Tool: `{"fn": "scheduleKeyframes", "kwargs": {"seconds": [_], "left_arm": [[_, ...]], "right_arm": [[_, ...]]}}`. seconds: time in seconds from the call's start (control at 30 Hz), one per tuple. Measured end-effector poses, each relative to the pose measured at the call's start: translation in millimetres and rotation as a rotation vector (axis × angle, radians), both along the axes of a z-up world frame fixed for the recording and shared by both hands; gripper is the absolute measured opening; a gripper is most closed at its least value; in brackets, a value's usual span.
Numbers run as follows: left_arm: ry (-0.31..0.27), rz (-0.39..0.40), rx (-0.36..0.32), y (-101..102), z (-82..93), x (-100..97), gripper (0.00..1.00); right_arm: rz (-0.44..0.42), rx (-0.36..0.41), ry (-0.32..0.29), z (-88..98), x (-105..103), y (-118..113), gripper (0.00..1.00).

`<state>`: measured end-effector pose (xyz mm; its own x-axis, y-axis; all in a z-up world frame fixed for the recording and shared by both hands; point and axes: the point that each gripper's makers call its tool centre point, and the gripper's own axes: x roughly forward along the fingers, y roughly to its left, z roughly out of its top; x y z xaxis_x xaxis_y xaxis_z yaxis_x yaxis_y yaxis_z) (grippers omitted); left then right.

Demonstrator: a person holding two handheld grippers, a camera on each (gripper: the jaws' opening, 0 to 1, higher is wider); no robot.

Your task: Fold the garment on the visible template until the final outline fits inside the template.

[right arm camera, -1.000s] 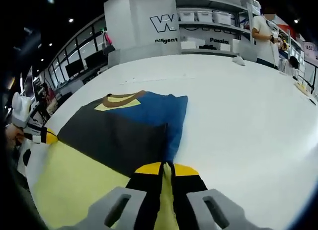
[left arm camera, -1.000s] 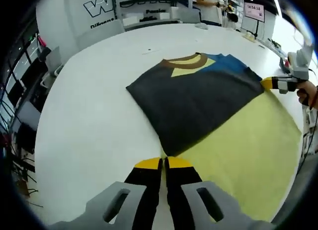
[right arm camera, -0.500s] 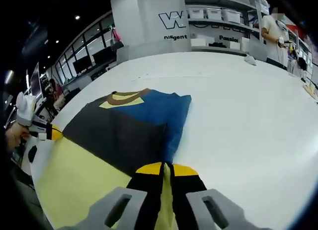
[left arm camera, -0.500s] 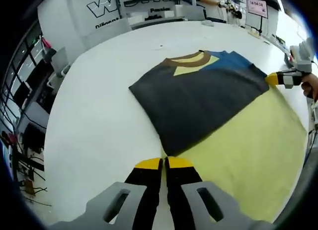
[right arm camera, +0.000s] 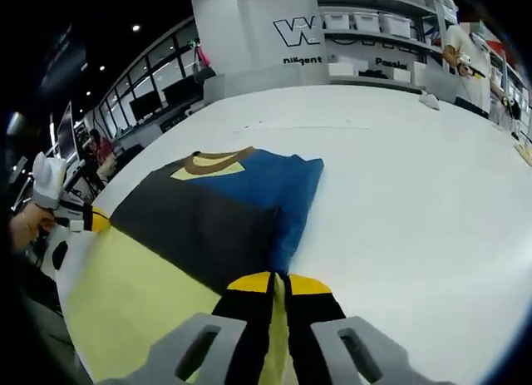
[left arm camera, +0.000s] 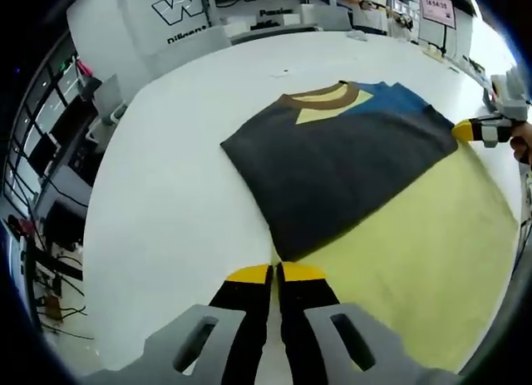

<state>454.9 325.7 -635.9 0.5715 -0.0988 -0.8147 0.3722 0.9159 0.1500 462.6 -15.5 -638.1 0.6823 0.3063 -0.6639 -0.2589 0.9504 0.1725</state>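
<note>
On the big white round worktop (left arm camera: 166, 177) lies a folded shirt (left arm camera: 341, 156) made of dark grey, blue and yellow cloth with a brown neck band. Its dark grey top layer is folded over the pale yellow part (left arm camera: 416, 244), which spreads flat toward the near edge of the worktop. I cannot make out a template under the shirt.

From the left gripper view, the left gripper (left arm camera: 275, 273) has black fingers (left arm camera: 249, 277) with yellow tips. They are pressed together, with hardly any gap. The tips sit right at the near corner of the dark grey layer, where it meets the yellow cloth. They seem to pinch that corner, but I cannot tell for sure.

From the right gripper view, the right gripper (right arm camera: 278, 282) has the same black and yellow fingers (right arm camera: 309, 285). They are closed on a thin strip of pale yellow cloth that runs between them. The blue edge of the shirt is just past the tips.

Each gripper also shows small at the far side of the other view, at the other corner of the shirt, with a hand holding it.

Far behind the worktop stand a white wall with big dark letters (right arm camera: 316, 32) and shelves with white boxes (right arm camera: 366, 23). A person in a white top (right arm camera: 465, 56) stands there.
</note>
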Motion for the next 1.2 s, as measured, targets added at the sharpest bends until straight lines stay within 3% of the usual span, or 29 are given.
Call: {"fn": "scheduleKeyframes", "kwargs": {"seconds": [0.17,0.23,0.27,0.4,0.43,0.47,0.53,0.63,0.87,1.1,1.2], "left_arm": [[-0.021,0.027,0.026,8,2.9,1.3,0.17],[-0.025,0.026,-0.008,7,4.6,-0.8,0.22],[-0.024,0.048,-0.047,5,6.1,-2.8,0.26],[-0.056,0.063,-0.065,7,13.0,-3.7,0.35],[-0.105,0.071,-0.113,2,20.3,-0.2,0.37],[-0.108,0.074,-0.165,-3,23.9,-2.4,0.41],[-0.107,0.066,-0.169,-3,28.5,-5.6,0.52],[-0.128,0.065,-0.194,-6,37.3,-8.5,0.62],[-0.139,0.053,-0.231,-12,51.2,-24.2,0.78],[-0.186,0.019,-0.234,-15,61.2,-39.1,0.88],[-0.170,0.000,-0.241,-16,60.3,-47.2,0.91]], "right_arm": [[-0.006,-0.018,0.008,-0.4,-2,-1,0.01],[-0.017,-0.010,0.015,0.2,-3,-1,0.04],[-0.025,-0.011,0.013,1.1,-3,-2,0.07],[-0.055,0.019,-0.009,9.1,-3,-3,0.24],[-0.056,0.034,-0.012,13.1,-5,-3,0.28],[-0.055,0.042,-0.025,16.6,-6,-2,0.31],[-0.050,0.047,-0.030,19.4,-8,-2,0.36],[-0.036,0.058,-0.035,24.8,-15,2,0.45],[0.015,0.109,-0.038,37.4,-37,16,0.66],[0.053,0.140,-0.028,43.6,-58,26,0.77],[0.072,0.143,-0.021,43.5,-69,29,0.79]]}}
